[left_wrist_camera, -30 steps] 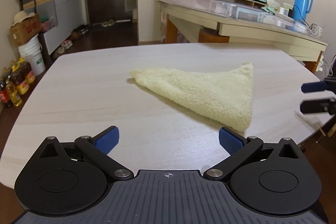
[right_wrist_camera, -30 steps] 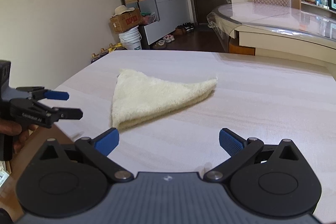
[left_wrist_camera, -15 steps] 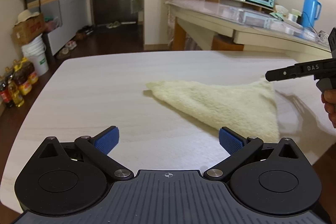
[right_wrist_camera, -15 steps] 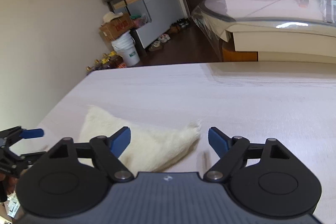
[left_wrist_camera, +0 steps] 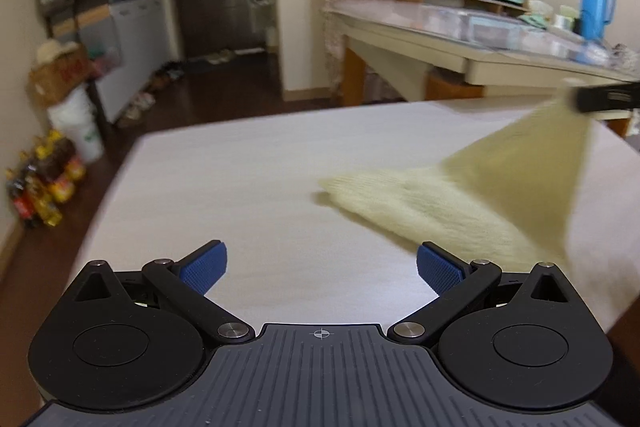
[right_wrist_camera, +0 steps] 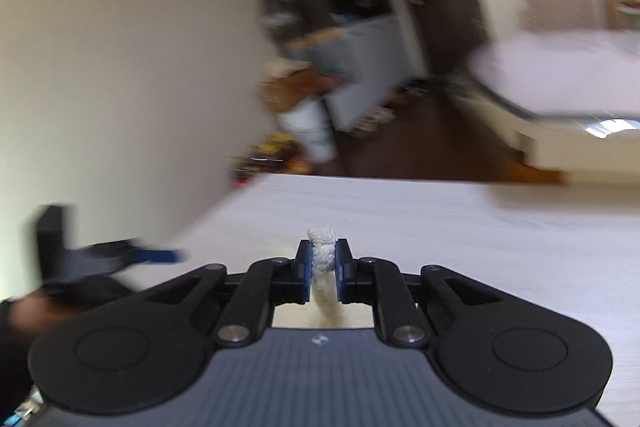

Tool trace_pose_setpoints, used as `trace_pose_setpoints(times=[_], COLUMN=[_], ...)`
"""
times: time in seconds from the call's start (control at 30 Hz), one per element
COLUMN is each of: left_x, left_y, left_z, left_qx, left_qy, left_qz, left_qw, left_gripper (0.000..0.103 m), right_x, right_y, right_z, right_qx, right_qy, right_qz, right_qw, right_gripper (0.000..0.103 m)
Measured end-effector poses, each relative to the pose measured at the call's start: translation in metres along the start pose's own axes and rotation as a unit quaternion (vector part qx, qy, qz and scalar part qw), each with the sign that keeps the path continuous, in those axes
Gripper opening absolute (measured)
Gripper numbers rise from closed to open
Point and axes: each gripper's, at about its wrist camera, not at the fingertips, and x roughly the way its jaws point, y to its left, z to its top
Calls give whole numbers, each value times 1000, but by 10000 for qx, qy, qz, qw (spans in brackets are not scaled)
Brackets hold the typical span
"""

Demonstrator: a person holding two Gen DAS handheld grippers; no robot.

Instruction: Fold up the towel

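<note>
A fluffy cream towel (left_wrist_camera: 472, 203) is lying partly on the pale table (left_wrist_camera: 256, 187), one corner lifted, pinched by the right gripper (right_wrist_camera: 323, 261). The left gripper (left_wrist_camera: 320, 265) is hovering, spread wide, holding nothing.

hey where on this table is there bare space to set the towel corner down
Bare tabletop runs from the towel to the table's left and far edges, and ahead of the open left claw. The right side is crowded: the right claw holds a lifted towel corner there.
</note>
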Motion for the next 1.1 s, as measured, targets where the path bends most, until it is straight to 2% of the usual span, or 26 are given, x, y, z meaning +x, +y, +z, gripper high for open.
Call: trace_pose_setpoints(times=[0.13,0.27,0.3,0.33,0.37,0.4,0.43,0.47,0.57,0.63,0.73,0.77,0.8,0.87,0.93,1.0,1.1], left_x=[-6,-7,-4,0,4,8,14,20,38,49,65,70,73,88,97,104,113], left_y=[25,34,33,33,33,33,32,30,26,23,18,16,15,16,17,19,16], left_z=[6,12,13,15,16,18,19,20,27,32,40,43,44,45,49,54,56], left_qx=[47,153,187,223,260,296,356,427,670,847,1177,1321,1400,1561,1658,1633,1759], left_qy=[16,55,67,86,105,124,134,167,199,208,216,234,254,478,572,640,762], left_qz=[227,8,-86,-183,-280,-377,-454,-515,-745,-922,-1190,-1236,-1281,-1477,-1666,-1943,-2213], left_qw=[9997,9999,9998,9995,9992,9988,9982,9976,9948,9919,9857,9832,9815,9755,9703,9651,9562], left_gripper=[103,103,103,103,103,103,103,103,103,103,101,96,78,54,51,42,41], right_x=[34,68,81,85,86,82,78,70,61,64,78,83,86,93,100,101,107], right_y=[66,88,90,91,91,87,83,77,60,39,18,14,10,3,-5,-11,-16], right_z=[-22,-44,-50,-53,-54,-52,-49,-45,-32,-22,-16,-15,-15,-13,-12,-11,-7], right_qx=[-597,-758,-766,-812,-819,-767,-716,-691,-798,-1019,-1168,-1212,-1252,-1297,-1242,-1196,-1104], right_qy=[565,1022,1319,1404,1430,1381,1329,1193,1057,1072,1253,1319,1385,1481,1556,1551,1546], right_qz=[895,1229,1346,1337,1327,1338,1344,1257,796,241,-144,-188,-198,-245,-218,-161,-75], right_qw=[9926,9842,9791,9777,9774,9783,9794,9825,9880,9887,9851,9837,9822,9801,9797,9805,9818], right_gripper=[13,13,14,16,22,33,39,45,46,47,48,50,53,54,54,56,60])
